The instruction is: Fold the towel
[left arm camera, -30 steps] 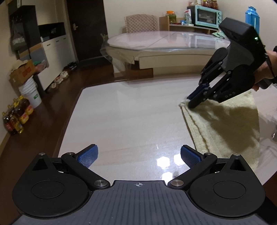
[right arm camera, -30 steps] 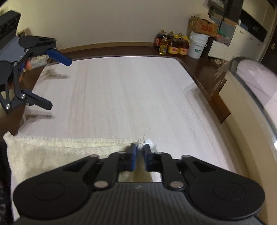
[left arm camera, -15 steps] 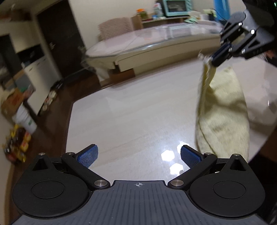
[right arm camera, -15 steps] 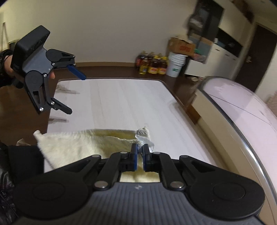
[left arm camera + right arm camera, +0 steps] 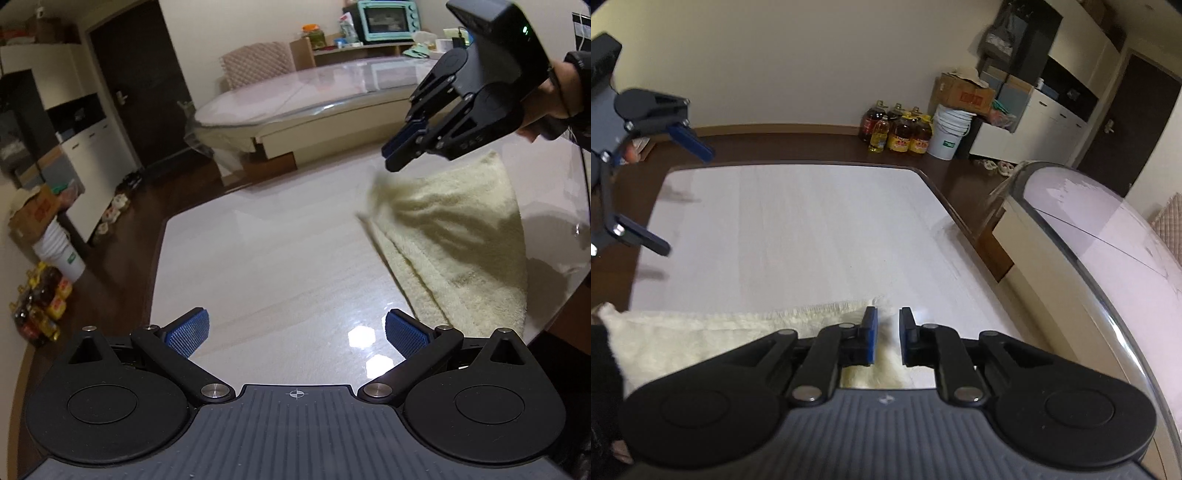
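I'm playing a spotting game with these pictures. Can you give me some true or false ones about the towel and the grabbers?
1. The towel is pale yellow. True.
2. The left gripper has its jaws wide apart. True.
3. The right gripper is pinching the towel tightly. False: its jaws have just been opening, and the towel lies loose below them.
4. The towel hangs off the floor. False: it lies on the white table.
5. The left gripper holds a towel corner. False: nothing is between its jaws.

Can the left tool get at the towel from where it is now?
Probably yes. The left tool is open over bare table, nothing between it and the towel; the right tool, jaws just opening, hangs above the far corner.
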{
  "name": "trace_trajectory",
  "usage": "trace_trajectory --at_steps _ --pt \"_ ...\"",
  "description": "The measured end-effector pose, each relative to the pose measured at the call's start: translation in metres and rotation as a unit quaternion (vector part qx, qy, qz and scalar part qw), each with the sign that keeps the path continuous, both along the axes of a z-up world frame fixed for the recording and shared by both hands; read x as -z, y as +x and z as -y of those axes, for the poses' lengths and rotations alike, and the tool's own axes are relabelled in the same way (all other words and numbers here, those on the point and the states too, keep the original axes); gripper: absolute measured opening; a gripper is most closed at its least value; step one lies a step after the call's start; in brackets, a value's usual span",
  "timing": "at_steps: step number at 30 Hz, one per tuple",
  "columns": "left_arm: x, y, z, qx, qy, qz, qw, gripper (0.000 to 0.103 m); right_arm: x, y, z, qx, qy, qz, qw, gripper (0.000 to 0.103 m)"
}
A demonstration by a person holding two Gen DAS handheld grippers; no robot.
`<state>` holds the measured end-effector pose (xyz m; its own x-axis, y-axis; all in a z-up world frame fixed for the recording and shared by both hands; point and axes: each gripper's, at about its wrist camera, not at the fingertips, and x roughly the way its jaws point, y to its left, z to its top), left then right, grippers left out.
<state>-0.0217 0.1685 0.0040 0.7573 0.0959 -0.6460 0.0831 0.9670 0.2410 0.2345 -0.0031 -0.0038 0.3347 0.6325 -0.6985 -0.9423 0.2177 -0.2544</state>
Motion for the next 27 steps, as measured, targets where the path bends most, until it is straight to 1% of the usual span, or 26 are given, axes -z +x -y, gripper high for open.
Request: trace_trajectory --at_steps 7,8,11,15,21,22,23,27 --pt "0.005 0.006 -0.006 0.000 -0.009 -0.004 0.9999 0.103 0.013 0.013 0.001 -0.018 -0.024 -0.030 0.999 0.014" --pt "0.006 0.007 -0.006 0.001 -0.012 -0.005 0.9999 0.103 0.015 0.014 -0.002 -0.023 -0.025 -0.031 0.999 0.015" --pt "0.009 0.008 -0.006 0.001 -0.017 -0.007 0.9998 0.103 0.019 0.017 -0.009 -0.033 -0.028 -0.037 0.998 0.016" --pt "0.011 0.008 -0.008 -0.002 -0.020 -0.012 0.9997 0.103 0.027 0.028 -0.024 -0.045 -0.032 -0.062 0.997 0.016" --pt "0.014 0.007 -0.008 -0.003 -0.024 -0.017 0.9996 0.103 0.038 0.034 -0.031 -0.051 -0.045 -0.076 0.995 0.016" --pt "0.014 0.008 -0.008 -0.003 -0.024 -0.018 0.9995 0.103 0.039 0.036 -0.032 -0.051 -0.045 -0.080 0.994 0.014" --pt "0.014 0.008 -0.008 -0.003 -0.024 -0.019 0.9995 0.103 0.038 0.034 -0.030 -0.050 -0.040 -0.077 0.995 0.010" --pt "0.014 0.008 -0.009 0.000 -0.024 -0.017 0.9996 0.103 0.027 0.026 -0.018 -0.042 -0.016 -0.070 0.997 0.009"
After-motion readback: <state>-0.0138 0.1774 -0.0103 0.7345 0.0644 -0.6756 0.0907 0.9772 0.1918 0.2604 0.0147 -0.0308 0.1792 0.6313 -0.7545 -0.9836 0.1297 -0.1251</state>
